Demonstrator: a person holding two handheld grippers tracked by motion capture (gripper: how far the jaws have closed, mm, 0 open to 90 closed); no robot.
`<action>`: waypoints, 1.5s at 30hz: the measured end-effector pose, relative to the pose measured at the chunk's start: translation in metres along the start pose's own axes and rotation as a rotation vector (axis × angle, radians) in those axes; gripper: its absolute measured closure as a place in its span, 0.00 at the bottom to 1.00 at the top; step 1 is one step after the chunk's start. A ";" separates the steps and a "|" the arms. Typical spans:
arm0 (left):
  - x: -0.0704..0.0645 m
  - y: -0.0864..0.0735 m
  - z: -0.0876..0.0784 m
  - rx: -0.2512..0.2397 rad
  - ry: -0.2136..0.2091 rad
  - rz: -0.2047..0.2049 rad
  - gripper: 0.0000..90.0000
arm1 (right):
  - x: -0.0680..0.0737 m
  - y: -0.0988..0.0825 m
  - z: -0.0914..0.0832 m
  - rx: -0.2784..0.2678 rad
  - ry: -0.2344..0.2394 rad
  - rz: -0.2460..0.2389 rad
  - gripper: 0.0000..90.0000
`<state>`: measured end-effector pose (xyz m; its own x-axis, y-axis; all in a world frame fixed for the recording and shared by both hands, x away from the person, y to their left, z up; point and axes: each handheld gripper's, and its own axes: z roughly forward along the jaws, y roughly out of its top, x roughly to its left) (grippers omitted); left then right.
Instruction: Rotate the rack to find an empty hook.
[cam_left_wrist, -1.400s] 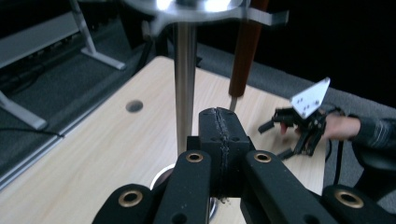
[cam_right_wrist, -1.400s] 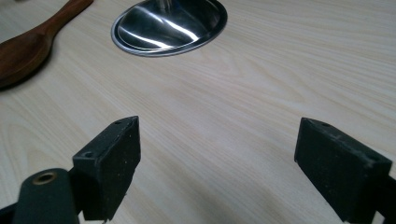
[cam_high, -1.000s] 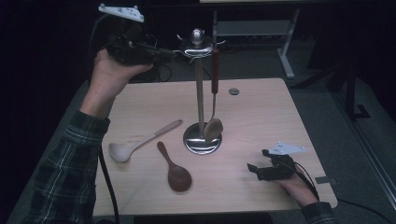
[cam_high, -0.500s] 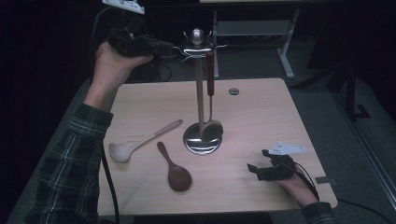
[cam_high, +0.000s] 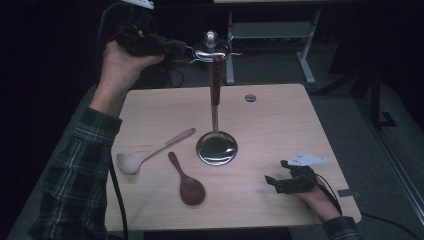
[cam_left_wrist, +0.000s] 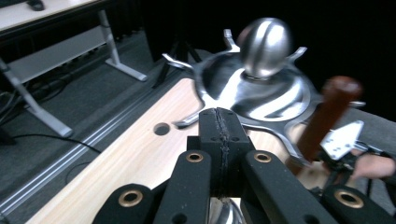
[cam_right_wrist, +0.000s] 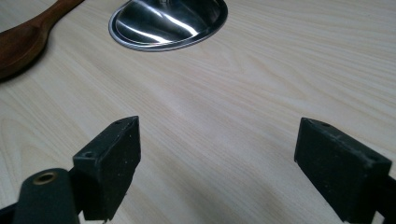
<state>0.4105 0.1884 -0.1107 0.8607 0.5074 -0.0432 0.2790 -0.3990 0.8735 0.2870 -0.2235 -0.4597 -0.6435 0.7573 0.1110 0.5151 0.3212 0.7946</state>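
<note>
**Left gripper closed beside the top of the utensil stand; right gripper open on the table**

A light wooden table with a small round hole near its far edge carried a shiny metal utensil stand: a round dished base, a thin upright post, and a domed top with a ball knob and curved hook arms. A ladle with a dark red-brown wooden handle hung from one of the hooks, its lower end reaching down to the base.

The person's left hand was raised above the far left edge of the table and held the left gripper level with the stand's top. In the left gripper view its two black jaws were pressed together with nothing visible between them, their tips just beside a hook arm under the dome; whether they touched it could not be told.

The right gripper, held in the right hand, sat low at the near right of the table, well apart from the stand. In the right gripper view its jaws stood wide apart over bare wood, with nothing between them.

Left of the base lay a pale, light-coloured spoon, its handle slanting up toward the stand. Near it lay a dark brown wooden spoon, its bowl toward the near edge. A plaid sleeve covered the left forearm.
</note>
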 end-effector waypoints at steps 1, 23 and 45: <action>-0.002 -0.001 -0.002 0.000 -0.005 0.001 1.00 | 0.000 0.000 0.000 0.001 0.000 0.002 0.16; -0.040 -0.004 -0.001 0.027 -0.067 0.066 1.00 | 0.001 0.000 0.001 0.003 0.009 0.006 0.16; -0.012 -0.001 0.002 0.019 0.024 0.023 1.00 | 0.001 0.000 0.001 0.007 0.012 0.008 0.16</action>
<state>0.4008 0.1816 -0.1118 0.8566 0.5159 -0.0110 0.2672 -0.4252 0.8648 0.2871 -0.2221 -0.4604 -0.6460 0.7531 0.1242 0.5244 0.3196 0.7893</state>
